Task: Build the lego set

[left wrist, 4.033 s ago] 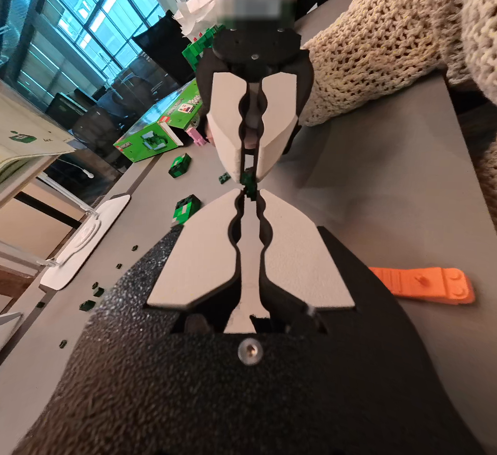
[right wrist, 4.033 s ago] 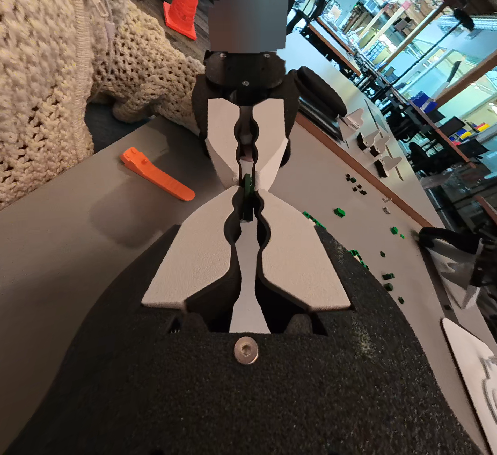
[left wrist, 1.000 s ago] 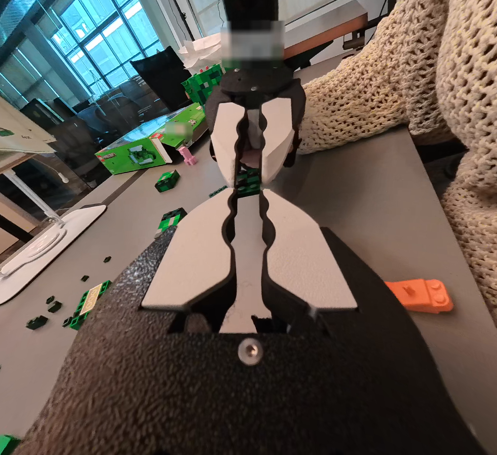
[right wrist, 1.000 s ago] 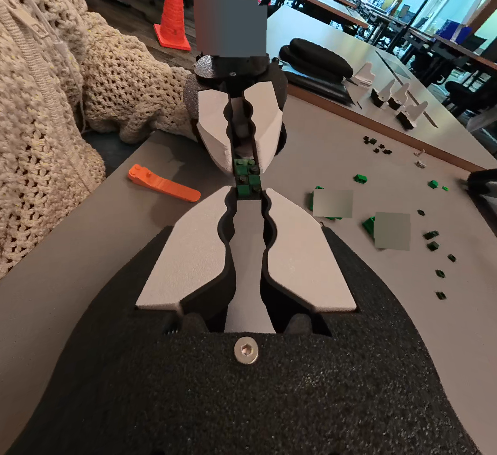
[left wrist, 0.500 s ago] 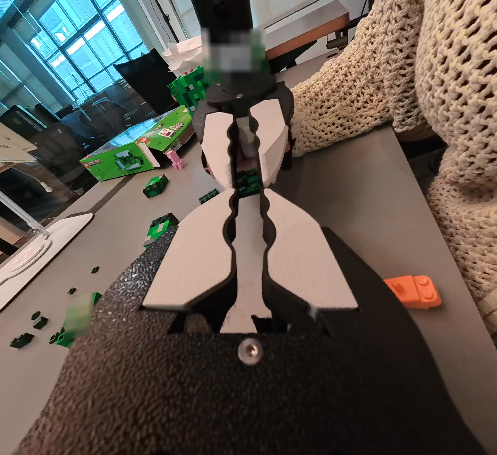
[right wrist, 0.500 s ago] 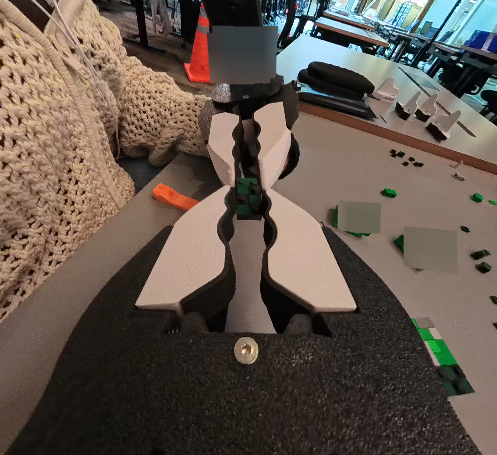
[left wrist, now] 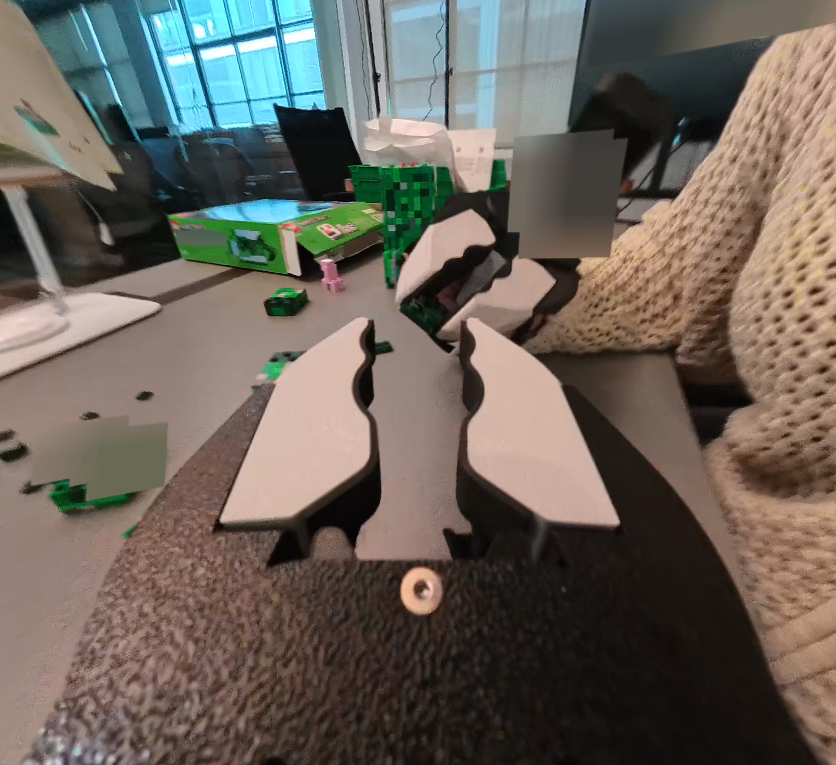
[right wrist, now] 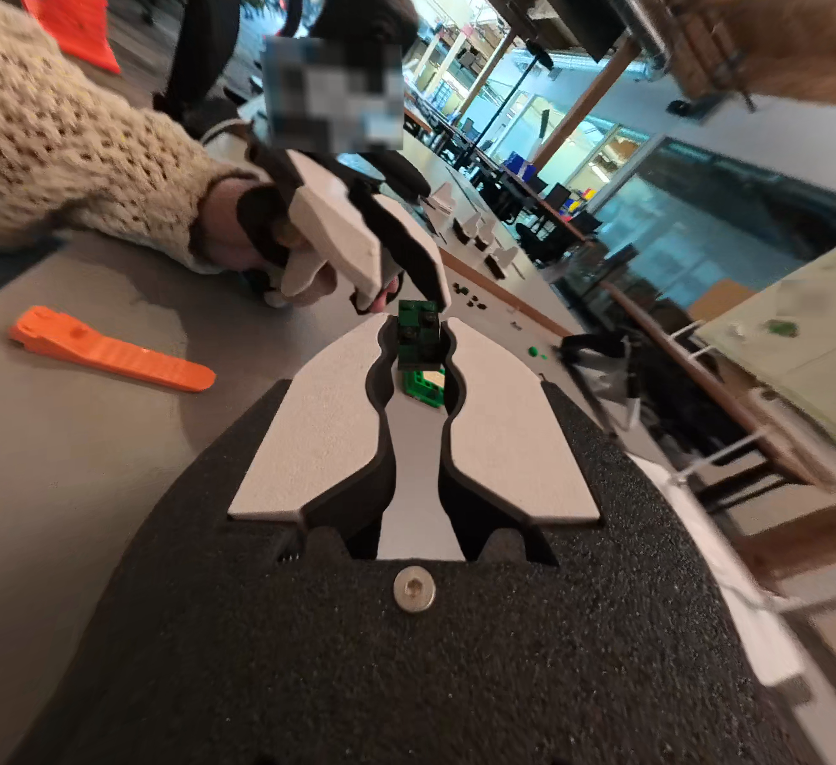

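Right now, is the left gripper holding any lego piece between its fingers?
No, the left gripper is open with only bare grey table between its fingers, while the green lego piece sits in the right gripper.

Open-plan office: rows of desks [right wrist: 520, 182], office chair [left wrist: 316, 150], large windows [left wrist: 239, 64].

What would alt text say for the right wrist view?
The right gripper pinches a small dark green lego assembly above a grey table; the open left gripper is just beyond, an orange brick separator to the left.
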`<state>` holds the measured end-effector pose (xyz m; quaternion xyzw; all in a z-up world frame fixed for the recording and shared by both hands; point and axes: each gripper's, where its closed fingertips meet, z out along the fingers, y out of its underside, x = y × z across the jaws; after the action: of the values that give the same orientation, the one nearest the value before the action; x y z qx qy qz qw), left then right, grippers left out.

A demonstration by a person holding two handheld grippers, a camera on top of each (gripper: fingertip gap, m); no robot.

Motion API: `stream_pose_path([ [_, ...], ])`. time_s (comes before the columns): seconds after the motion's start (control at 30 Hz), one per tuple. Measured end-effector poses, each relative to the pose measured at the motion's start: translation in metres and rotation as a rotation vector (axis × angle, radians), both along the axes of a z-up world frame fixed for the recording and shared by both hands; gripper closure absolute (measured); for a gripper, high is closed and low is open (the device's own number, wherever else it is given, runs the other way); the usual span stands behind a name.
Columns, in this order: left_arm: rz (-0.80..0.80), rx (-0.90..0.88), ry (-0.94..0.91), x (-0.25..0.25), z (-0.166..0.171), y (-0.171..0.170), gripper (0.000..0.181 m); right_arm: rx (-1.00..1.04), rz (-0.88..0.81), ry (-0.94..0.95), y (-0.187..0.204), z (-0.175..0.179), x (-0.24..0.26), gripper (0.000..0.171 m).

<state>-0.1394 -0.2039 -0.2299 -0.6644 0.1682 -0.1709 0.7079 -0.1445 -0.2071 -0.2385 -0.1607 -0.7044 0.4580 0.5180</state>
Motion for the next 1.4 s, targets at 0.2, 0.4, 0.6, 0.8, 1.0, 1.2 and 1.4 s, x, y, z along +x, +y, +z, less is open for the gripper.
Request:
stream_pose_path([
  [0.2, -0.118, -0.094, -0.103, 0.009, -0.004, 0.001, 0.172, 0.202, -0.039, 0.074, -0.004, -0.008, 0.003, 0.154],
  [0.4, -0.176, -0.182, -0.102, 0.011, -0.014, 0.003, 0.177, 0.046, 0.070, -0.127, -0.001, -0.010, 0.016, 0.147],
  [0.6, -0.202, -0.293, 0.046, 0.020, -0.032, 0.005, 0.177, -0.195, 0.223, -0.590, 0.011, -0.035, 0.031, 0.141],
  [0.8, -0.118, -0.270, 0.035, 0.015, -0.029, 0.014, 0.175, -0.255, 0.146, -0.640, 0.021, -0.040, 0.024, 0.165],
  [1.0, -0.065, -0.192, -0.154, 0.007, -0.007, 0.016, 0.157, -0.793, 0.242, -0.543, 0.025, 0.008, 0.014, 0.165],
  [1.2, -0.080, -0.142, -0.236, 0.008, 0.000, 0.018, 0.174, -0.956, 0.308, -0.565, 0.025, 0.012, 0.015, 0.165],
  [1.4, -0.076, -0.239, -0.222, 0.007, -0.011, 0.021, 0.176, -0.895, 0.260, -0.566, 0.035, 0.008, 0.014, 0.140],
])
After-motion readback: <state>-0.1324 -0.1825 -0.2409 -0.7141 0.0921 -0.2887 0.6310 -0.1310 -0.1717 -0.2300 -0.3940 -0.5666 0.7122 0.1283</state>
